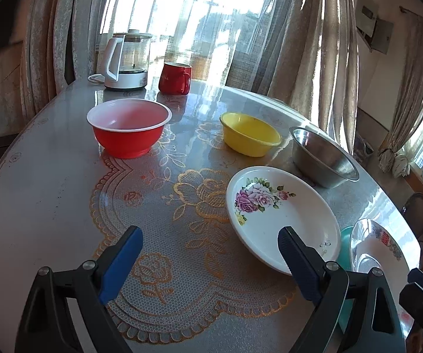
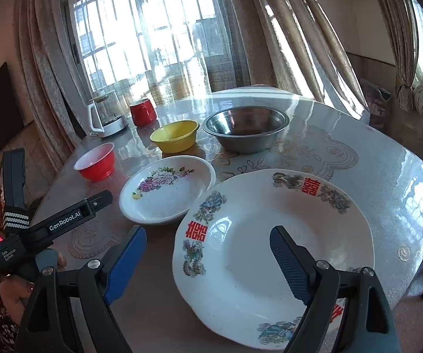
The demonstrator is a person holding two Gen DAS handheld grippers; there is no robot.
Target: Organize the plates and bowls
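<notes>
indoors, glossy floral table [image 1: 49, 182] beside curtained window [image 1: 199, 14]

A home dining room: a round table [image 1: 49, 182] under a lace-patterned cover, heavy curtains [image 1: 308, 58] at a barred window [image 2: 140, 29], an electric kettle [image 1: 126, 61] and red mug [image 1: 174, 78] near its far edge.

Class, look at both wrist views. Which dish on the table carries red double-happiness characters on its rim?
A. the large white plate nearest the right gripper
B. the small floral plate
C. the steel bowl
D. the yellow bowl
A: the large white plate shows red characters and dragon motifs on its rim; the other dishes lack them.
</notes>
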